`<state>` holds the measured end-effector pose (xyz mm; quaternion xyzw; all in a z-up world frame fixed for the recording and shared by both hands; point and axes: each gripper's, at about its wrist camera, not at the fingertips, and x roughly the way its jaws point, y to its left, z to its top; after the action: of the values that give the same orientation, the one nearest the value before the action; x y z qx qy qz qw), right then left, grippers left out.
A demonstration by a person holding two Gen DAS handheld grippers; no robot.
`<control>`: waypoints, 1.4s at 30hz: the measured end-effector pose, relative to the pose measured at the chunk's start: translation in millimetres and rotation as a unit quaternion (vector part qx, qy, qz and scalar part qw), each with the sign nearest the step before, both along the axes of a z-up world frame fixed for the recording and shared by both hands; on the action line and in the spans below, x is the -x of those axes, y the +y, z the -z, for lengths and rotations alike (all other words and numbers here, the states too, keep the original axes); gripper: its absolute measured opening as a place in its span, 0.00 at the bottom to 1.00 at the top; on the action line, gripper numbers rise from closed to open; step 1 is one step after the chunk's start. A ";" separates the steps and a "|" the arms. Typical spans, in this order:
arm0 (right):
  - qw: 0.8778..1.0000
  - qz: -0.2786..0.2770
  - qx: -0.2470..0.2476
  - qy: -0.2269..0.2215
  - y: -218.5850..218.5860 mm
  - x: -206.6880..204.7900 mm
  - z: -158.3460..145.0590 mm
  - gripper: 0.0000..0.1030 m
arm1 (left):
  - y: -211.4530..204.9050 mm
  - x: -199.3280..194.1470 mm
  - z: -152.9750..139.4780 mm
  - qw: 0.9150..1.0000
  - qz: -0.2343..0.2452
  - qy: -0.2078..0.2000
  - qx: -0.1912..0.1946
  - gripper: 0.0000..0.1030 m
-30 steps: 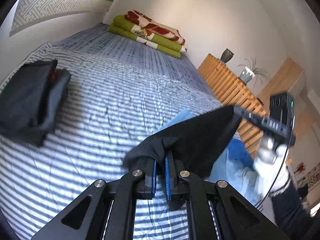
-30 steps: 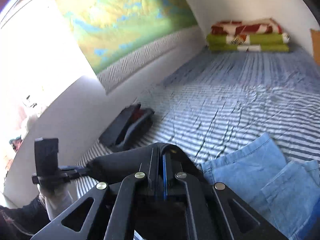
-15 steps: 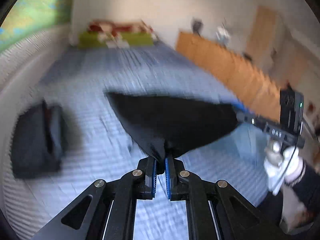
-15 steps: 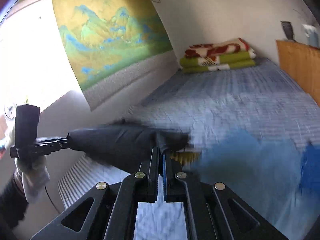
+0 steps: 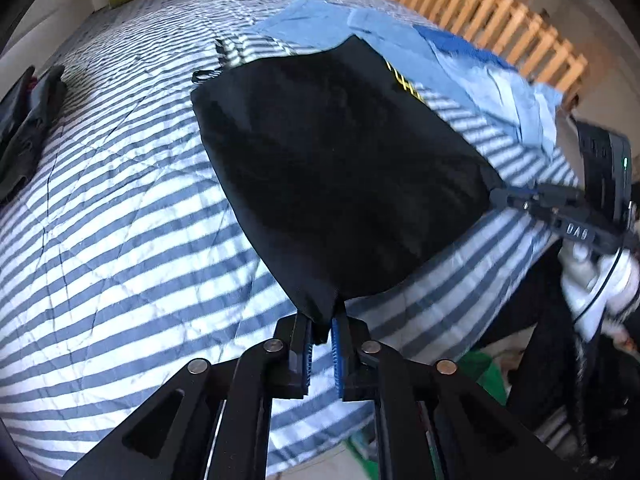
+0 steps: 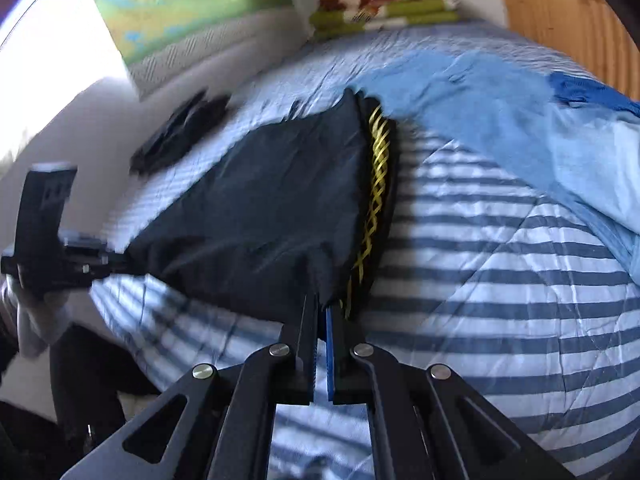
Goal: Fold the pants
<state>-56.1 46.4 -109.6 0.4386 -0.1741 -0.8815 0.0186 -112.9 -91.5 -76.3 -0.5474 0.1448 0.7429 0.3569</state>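
Observation:
Black pants with a yellow braided side stripe lie spread over the near part of the striped bed. My left gripper is shut on the near corner of the pants. My right gripper is shut on the other near corner, beside the yellow stripe. Each gripper shows in the other's view: the right gripper at the pants' right edge, the left gripper at their left edge, each held by a white-gloved hand. A black cord end trails past the far edge.
Light blue jeans lie crumpled on the striped quilt just beyond the black pants. A folded dark garment sits at the bed's left side. Stacked green and red blankets rest at the head. A wooden slatted rail runs along the right.
The black pants were held up in the air between both grippers; now they have come down and lie flat on the quilt near the bed's front edge, both grippers still clamped.

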 end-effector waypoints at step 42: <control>0.999 0.040 0.015 0.001 89.1 139.0 -5.4 0.02 | 36.2 3.1 8.1 0.999 -0.001 0.038 -0.018 0.32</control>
<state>-195.1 135.5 -104.2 0.4302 -0.2047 -0.8791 -0.0101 -116.1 -55.3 -84.4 -0.5125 0.1442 0.7661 0.3601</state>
